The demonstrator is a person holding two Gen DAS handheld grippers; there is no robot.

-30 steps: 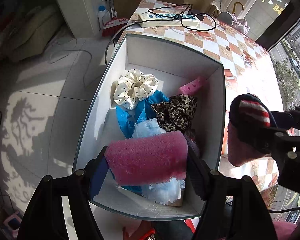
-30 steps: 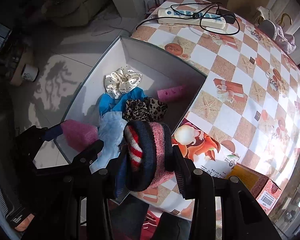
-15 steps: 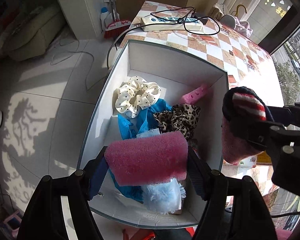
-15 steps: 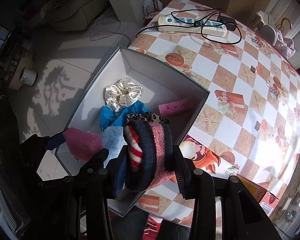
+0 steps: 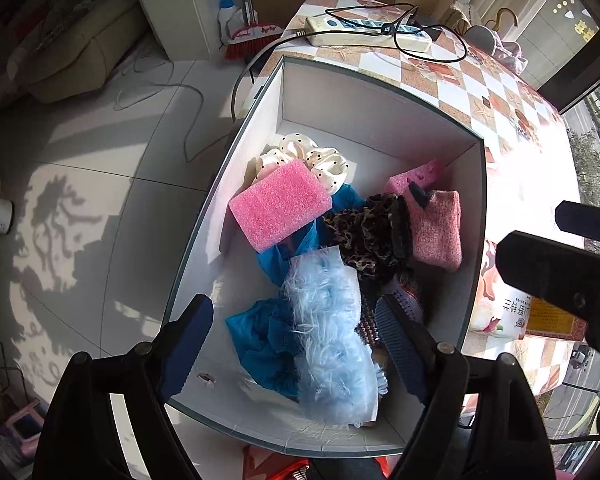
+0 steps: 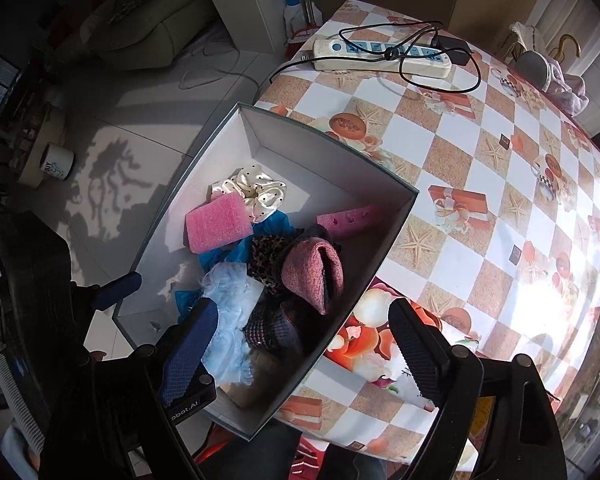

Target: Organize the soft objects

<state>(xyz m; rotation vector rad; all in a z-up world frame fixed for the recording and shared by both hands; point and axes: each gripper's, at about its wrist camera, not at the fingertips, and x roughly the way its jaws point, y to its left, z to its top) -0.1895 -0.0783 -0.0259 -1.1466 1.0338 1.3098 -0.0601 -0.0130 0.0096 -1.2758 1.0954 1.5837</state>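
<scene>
Both grippers hang over the open box [image 5: 380, 92], pointing down into it, a placement that lets released items fall straight inside rather than onto the worktop [image 6: 480, 184]. The jaws of the left gripper [image 5: 296, 340] have just been opening and now stand wide with nothing between them; the pink sponge [image 5: 280, 204] lies free in the box, leaning on the spotted cream scrunchie [image 5: 324, 156] near the far wall. The jaws of the right gripper [image 6: 300, 332] have likewise just been opening and are wide and empty; the pink knitted sock [image 6: 316, 272] rests on the pile against the box's right wall. The box, set at the edge of the checked worktop, also holds a leopard-print scrunchie [image 5: 364, 236], blue cloth [image 5: 268, 344], a pale blue fluffy piece [image 5: 332, 340] and a second pink sponge [image 5: 416, 176] in the far corner. Judged from this layout, the soft items shown are all gathered in the one box.
</scene>
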